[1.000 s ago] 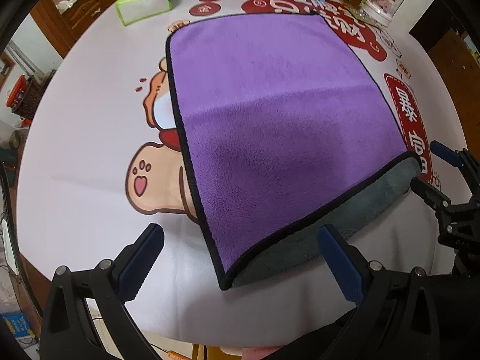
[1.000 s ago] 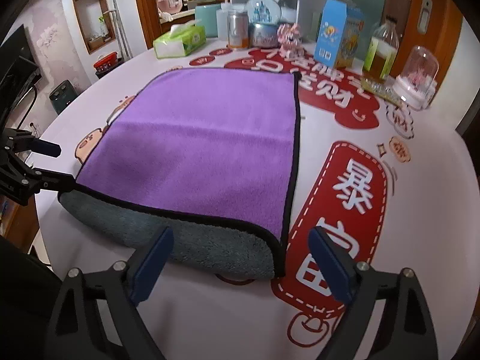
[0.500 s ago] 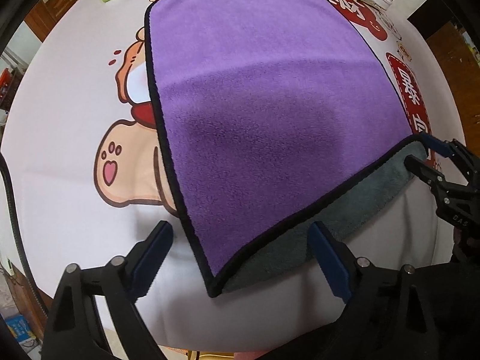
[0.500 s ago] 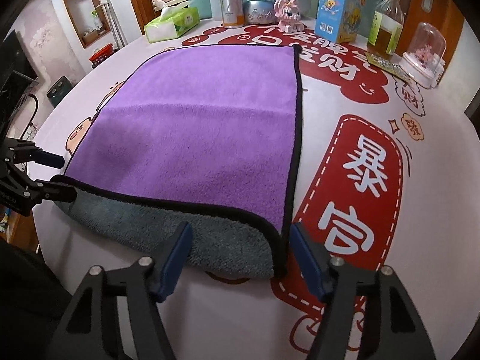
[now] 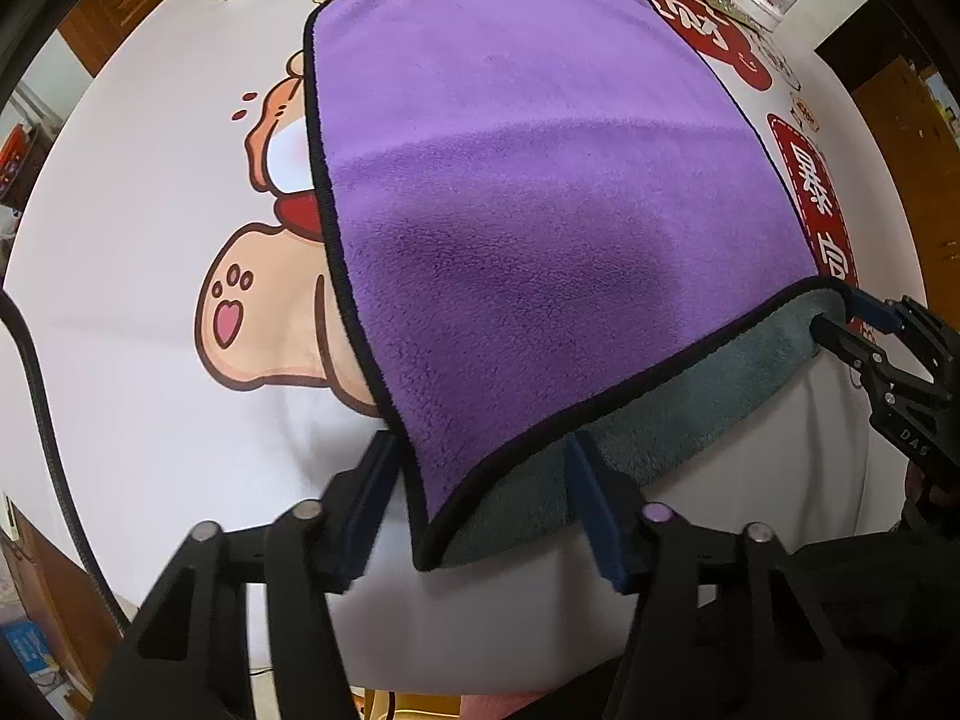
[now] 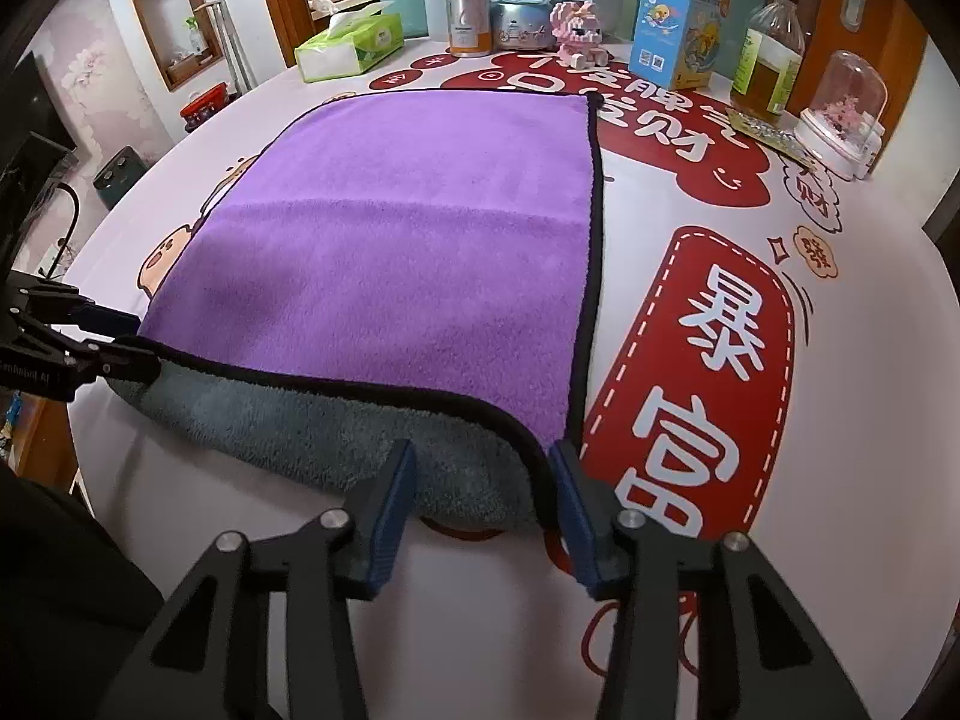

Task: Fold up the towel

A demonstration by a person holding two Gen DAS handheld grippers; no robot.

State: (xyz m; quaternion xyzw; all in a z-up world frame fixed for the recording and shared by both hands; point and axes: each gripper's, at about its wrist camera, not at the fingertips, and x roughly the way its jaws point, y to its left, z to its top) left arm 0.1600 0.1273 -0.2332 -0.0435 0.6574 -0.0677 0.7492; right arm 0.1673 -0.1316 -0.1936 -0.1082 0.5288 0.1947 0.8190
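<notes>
Towel (image 5: pixel 540 192) corners sit between the fingers of both grippers at the near edge of the table (image 5: pixel 132 276). The left gripper (image 5: pixel 480 498) has its jaws set narrow on either side of the near left corner, blue pads close to the black hem but not visibly pressed shut; whether they already pinch the cloth is hard to tell from this angle. The right gripper (image 6: pixel 483 495) likewise straddles the near right corner, its pads close on either side of the grey underside and black hem. The towel lies flat with its purple face up, and its near edge curls so the grey side shows. It covers part of a printed cloth with a cartoon animal (image 5: pixel 264 312) and red panels bearing white characters (image 6: pixel 708 372). Along the far side stand a green tissue box (image 6: pixel 351 45), a metal can (image 6: pixel 468 15), a blue carton (image 6: pixel 684 18), a bottle (image 6: pixel 771 60) and a small glass dome (image 6: pixel 846 108).
</notes>
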